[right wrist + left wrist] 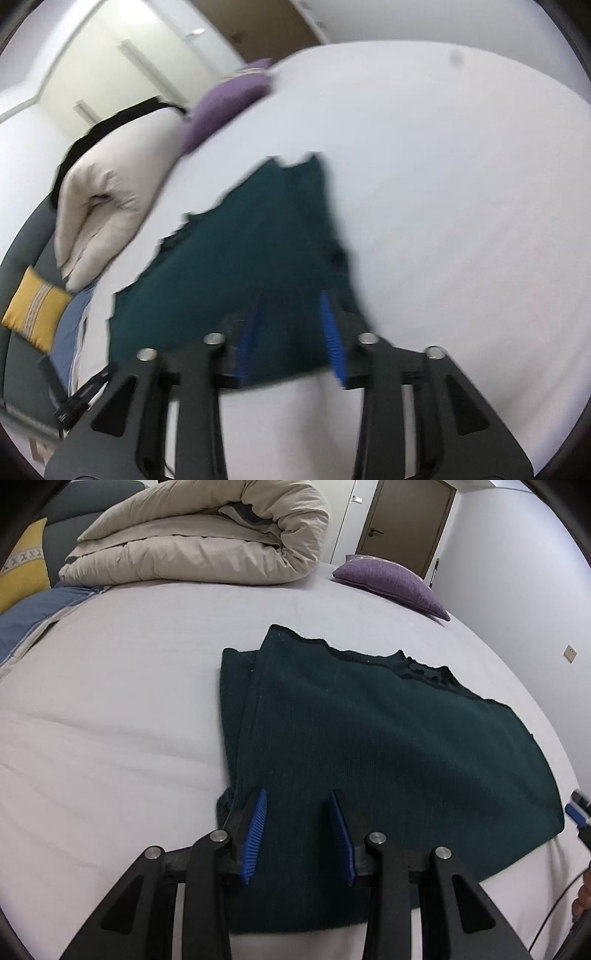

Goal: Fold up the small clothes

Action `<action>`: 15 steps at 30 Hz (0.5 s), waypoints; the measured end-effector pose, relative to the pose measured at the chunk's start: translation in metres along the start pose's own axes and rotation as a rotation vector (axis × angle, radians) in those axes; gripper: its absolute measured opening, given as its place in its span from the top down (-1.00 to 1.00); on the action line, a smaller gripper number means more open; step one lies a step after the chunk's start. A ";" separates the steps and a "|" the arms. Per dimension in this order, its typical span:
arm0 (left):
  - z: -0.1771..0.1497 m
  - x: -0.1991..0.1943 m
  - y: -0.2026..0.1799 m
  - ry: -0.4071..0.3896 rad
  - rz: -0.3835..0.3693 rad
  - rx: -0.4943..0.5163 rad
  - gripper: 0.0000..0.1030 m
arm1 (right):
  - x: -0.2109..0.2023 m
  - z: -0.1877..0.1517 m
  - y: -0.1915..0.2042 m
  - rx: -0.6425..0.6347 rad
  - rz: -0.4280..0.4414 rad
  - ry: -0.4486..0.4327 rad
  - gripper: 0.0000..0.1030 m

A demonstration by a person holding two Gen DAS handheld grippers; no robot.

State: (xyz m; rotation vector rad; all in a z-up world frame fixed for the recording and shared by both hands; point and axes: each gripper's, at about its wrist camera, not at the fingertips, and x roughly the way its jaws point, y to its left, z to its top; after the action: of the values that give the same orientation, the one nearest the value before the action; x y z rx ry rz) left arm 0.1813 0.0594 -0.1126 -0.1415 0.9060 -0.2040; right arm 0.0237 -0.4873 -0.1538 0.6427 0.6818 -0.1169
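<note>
Left gripper: nearest in its own view, jaws apart and holding nothing, poised over the near hem of the garment toward its left side.
Right gripper: jaws apart as well, empty, over the near hem toward the right side; this view is smeared by motion, so contact with the cloth cannot be told.
Green garment: dark green knit lying flat on the bed sheet, near the bed's front edge; its left side appears already doubled over lengthwise, neckline at the far end.
Step in hand: judged to be the set-up for the crosswise fold, both grippers at the near hem.
Next move: calls for each gripper to pinch a near corner through all layers, lift evenly and carry the hem toward the neckline.
Purple cushion: beyond the garment, by the bed's far right edge.
Rolled duvet: farthest, along the far left of the bed.
</note>
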 end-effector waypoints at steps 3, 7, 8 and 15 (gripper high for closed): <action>-0.004 -0.001 0.000 0.006 0.008 0.004 0.25 | 0.006 -0.012 0.026 -0.071 0.084 0.036 -0.04; -0.007 -0.004 -0.008 -0.001 0.047 0.056 0.24 | 0.032 -0.036 0.024 -0.055 0.008 0.122 -0.12; -0.008 -0.005 -0.012 -0.010 0.058 0.073 0.22 | 0.032 -0.038 0.018 -0.038 0.026 0.113 -0.06; -0.015 -0.018 -0.051 -0.114 0.090 0.231 0.12 | -0.032 -0.042 -0.027 0.046 0.002 0.009 -0.10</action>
State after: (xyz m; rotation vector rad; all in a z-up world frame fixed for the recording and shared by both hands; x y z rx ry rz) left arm 0.1530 0.0138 -0.0975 0.1012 0.7674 -0.2134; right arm -0.0327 -0.4879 -0.1724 0.6879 0.6889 -0.1281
